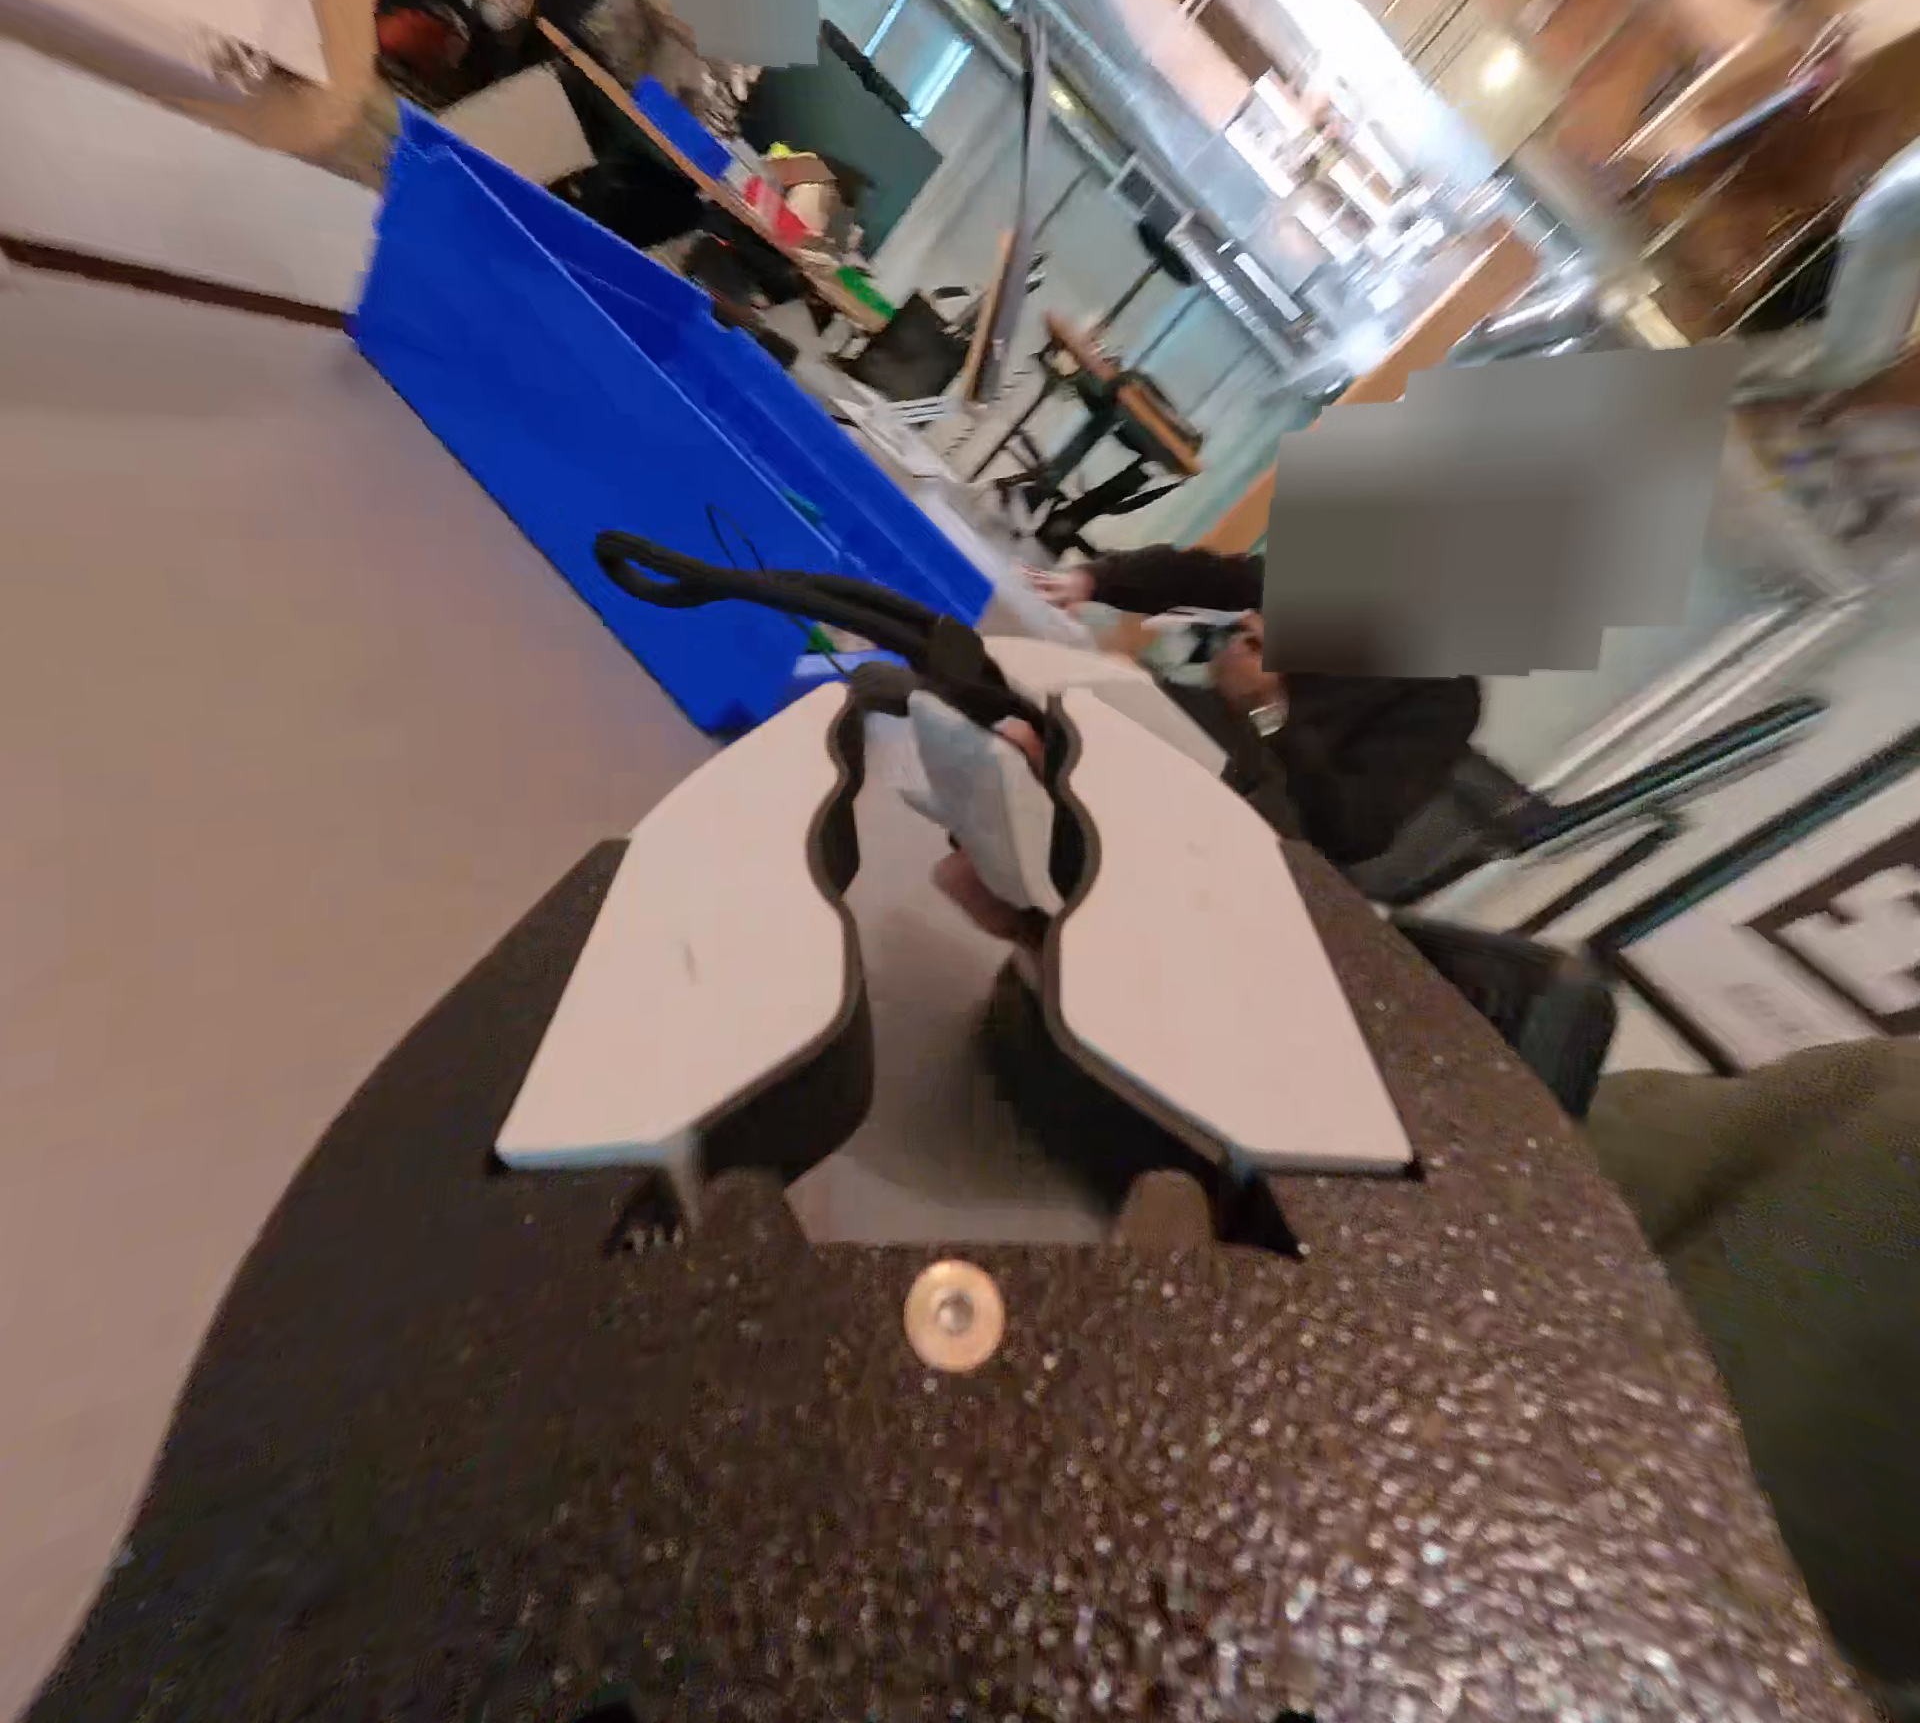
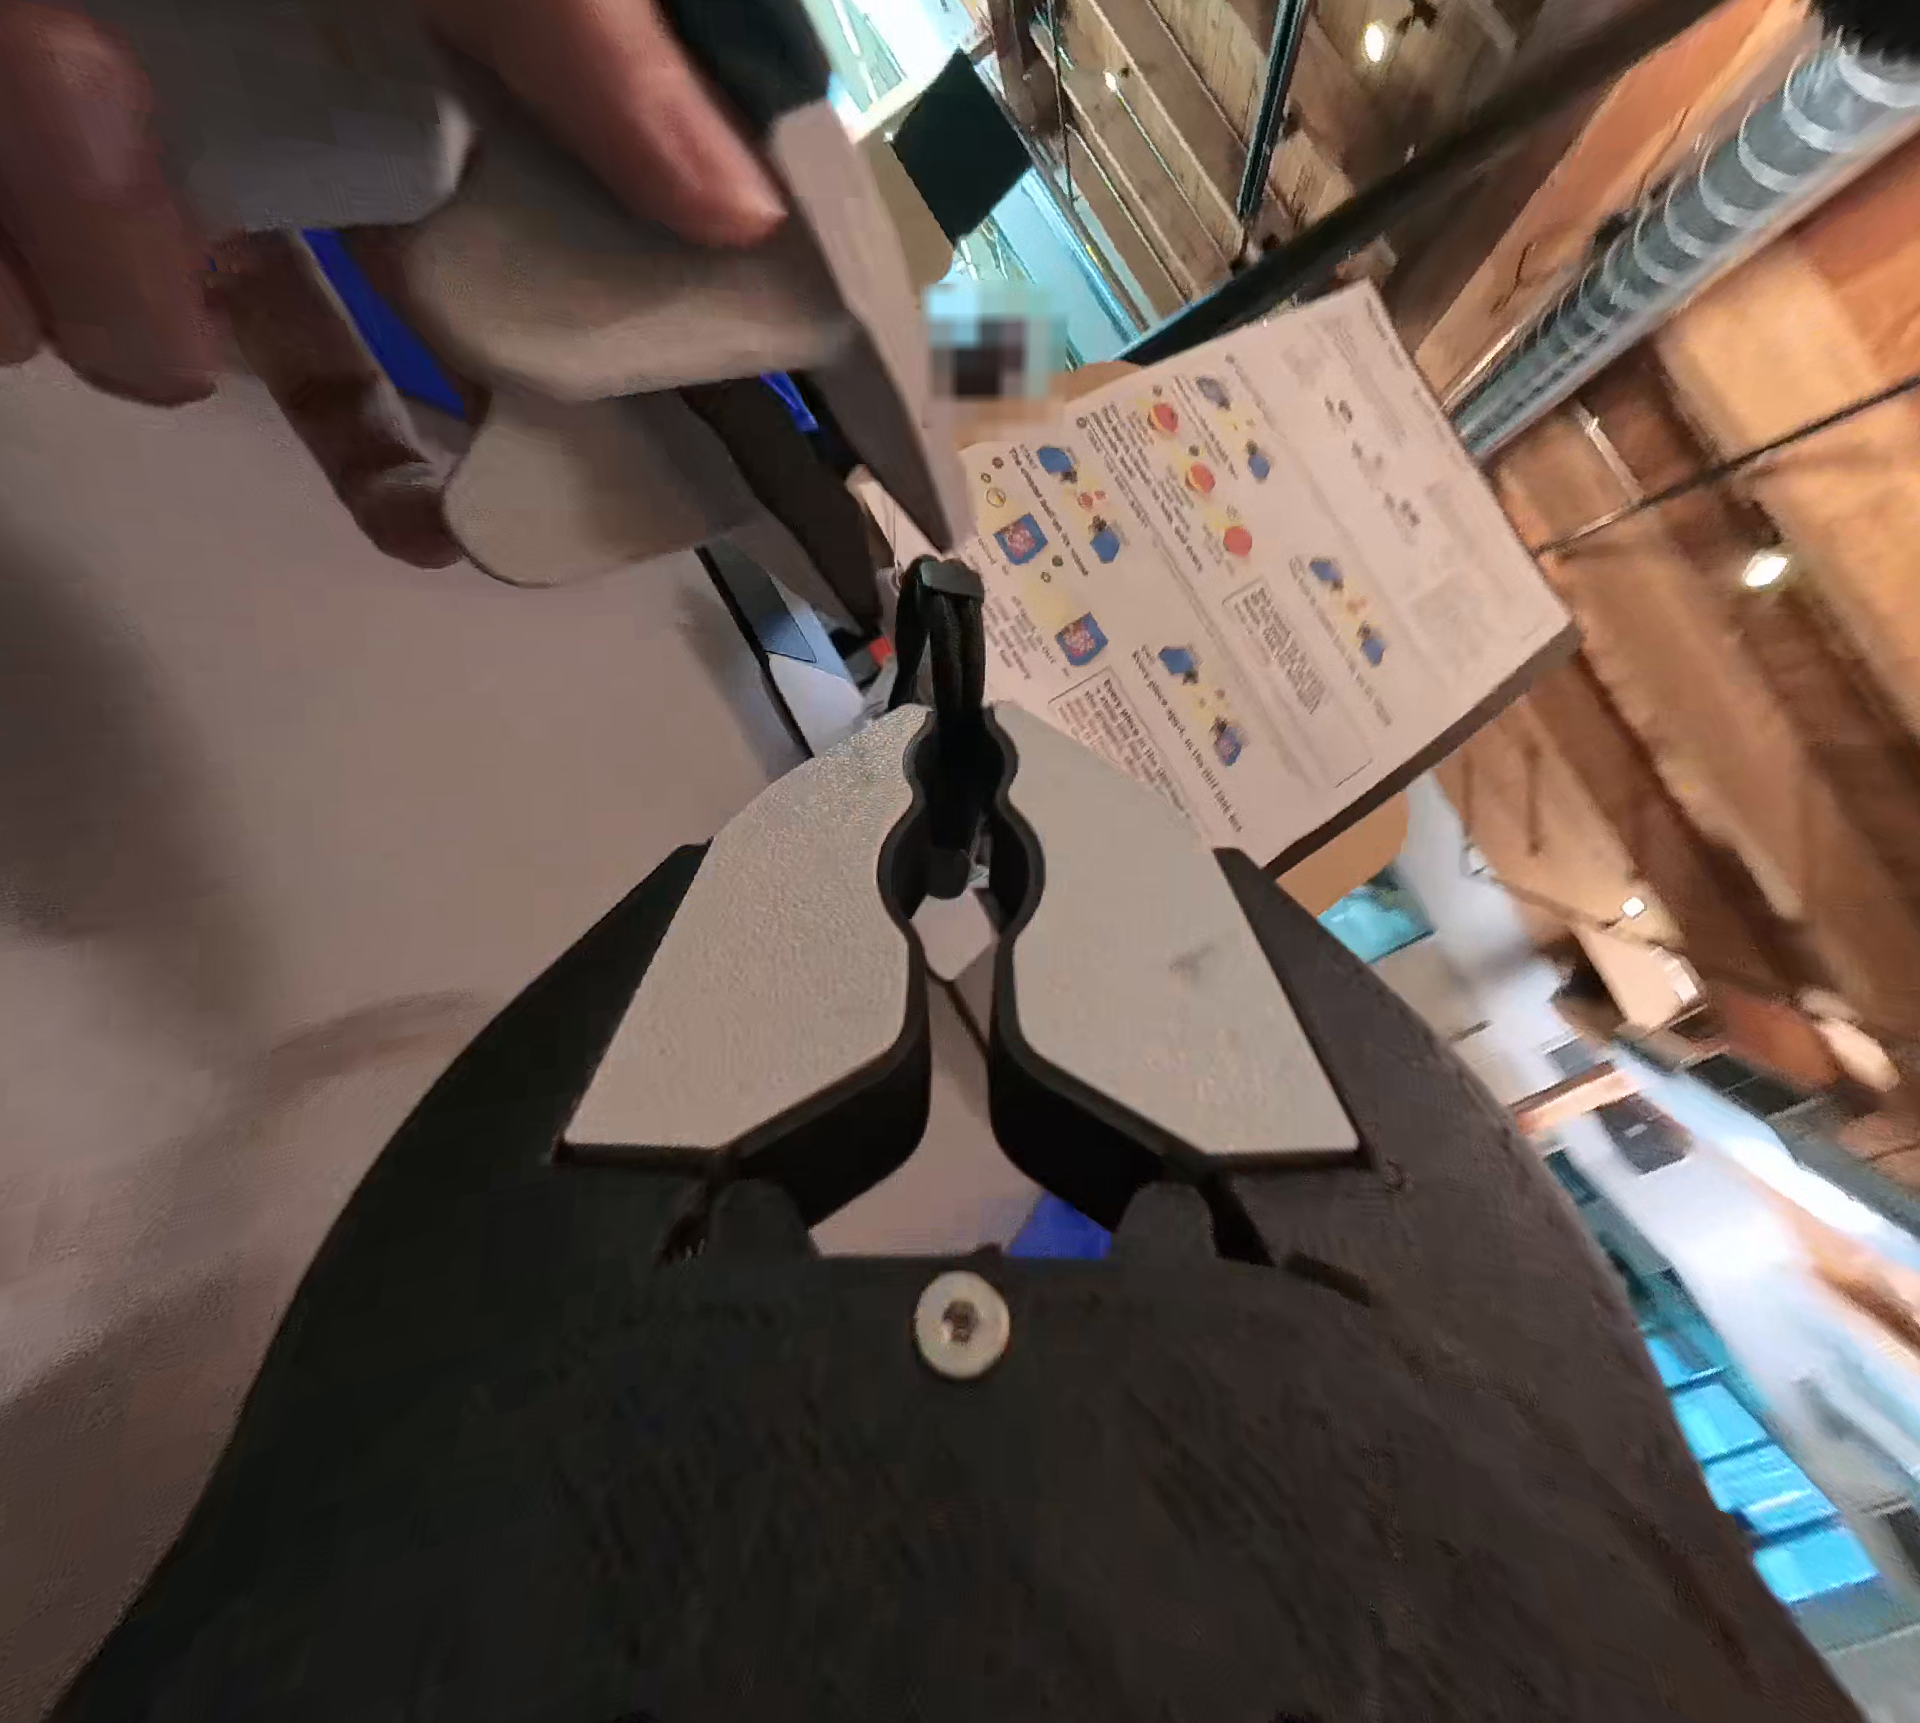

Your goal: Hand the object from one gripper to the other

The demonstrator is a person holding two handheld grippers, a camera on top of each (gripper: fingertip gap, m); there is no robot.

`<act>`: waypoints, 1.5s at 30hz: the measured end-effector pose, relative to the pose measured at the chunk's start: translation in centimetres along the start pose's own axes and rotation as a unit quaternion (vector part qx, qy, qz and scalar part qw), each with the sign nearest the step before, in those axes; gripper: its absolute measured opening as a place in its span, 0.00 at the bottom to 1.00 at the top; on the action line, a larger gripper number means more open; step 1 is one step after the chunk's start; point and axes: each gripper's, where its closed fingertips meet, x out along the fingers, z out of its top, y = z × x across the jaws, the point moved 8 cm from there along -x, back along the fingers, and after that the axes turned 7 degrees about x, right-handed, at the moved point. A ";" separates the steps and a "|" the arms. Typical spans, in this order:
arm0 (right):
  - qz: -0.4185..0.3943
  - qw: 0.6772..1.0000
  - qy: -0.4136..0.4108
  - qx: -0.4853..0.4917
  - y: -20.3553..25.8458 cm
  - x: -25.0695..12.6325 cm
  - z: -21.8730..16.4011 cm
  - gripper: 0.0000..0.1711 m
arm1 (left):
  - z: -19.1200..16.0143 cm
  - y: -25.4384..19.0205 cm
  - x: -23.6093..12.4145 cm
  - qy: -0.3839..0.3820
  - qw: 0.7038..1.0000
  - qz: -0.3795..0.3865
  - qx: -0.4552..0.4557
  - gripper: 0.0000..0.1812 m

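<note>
The object is a bundle of black cord (image 2: 951, 665). My right gripper (image 2: 956, 738) is shut on it near the fingertips, and the folded top of the bundle sticks out past them. In the left wrist view the cord (image 1: 790, 587) runs from a loop at the left down to the tips of my left gripper (image 1: 956, 723). That gripper's jaws stand apart. A pale finger of the right gripper (image 1: 987, 800) shows in the gap between them. In the right wrist view a hand (image 2: 520, 11) holds the left gripper, whose pale fingers (image 2: 623, 312) sit at the upper left.
A blue plastic bin (image 1: 582, 426) stands on the pale table (image 1: 208, 634) just behind the cord. A person in dark clothes (image 1: 1351, 738) sits at the right. A printed sheet on a board (image 2: 1247, 551) stands behind the right gripper. Cluttered benches lie farther back. Left and right tips are no more than a few centimetres apart.
</note>
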 end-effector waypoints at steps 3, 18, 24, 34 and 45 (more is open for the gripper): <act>0.000 0.997 0.004 -0.083 0.8 0.1 0.5 0.03 | -0.4 0.6 0.0 0.008 0.998 -0.020 -0.060 0.18; 0.024 0.974 0.022 -0.226 2.7 0.4 0.2 0.04 | -1.3 1.7 -0.2 0.052 0.994 0.007 -0.094 0.07; 0.116 0.962 -0.049 0.242 0.3 0.5 -0.3 0.33 | 0.5 1.5 -1.7 -0.004 0.998 0.021 0.061 0.07; 0.337 0.482 -0.117 0.800 -0.8 1.7 -3.1 0.31 | 1.9 -2.2 -2.3 -0.108 0.932 -0.041 0.344 0.07; 0.353 0.511 -0.130 0.773 -0.7 1.5 -2.5 0.08 | 1.3 -2.4 -1.6 -0.073 0.922 -0.020 0.380 0.07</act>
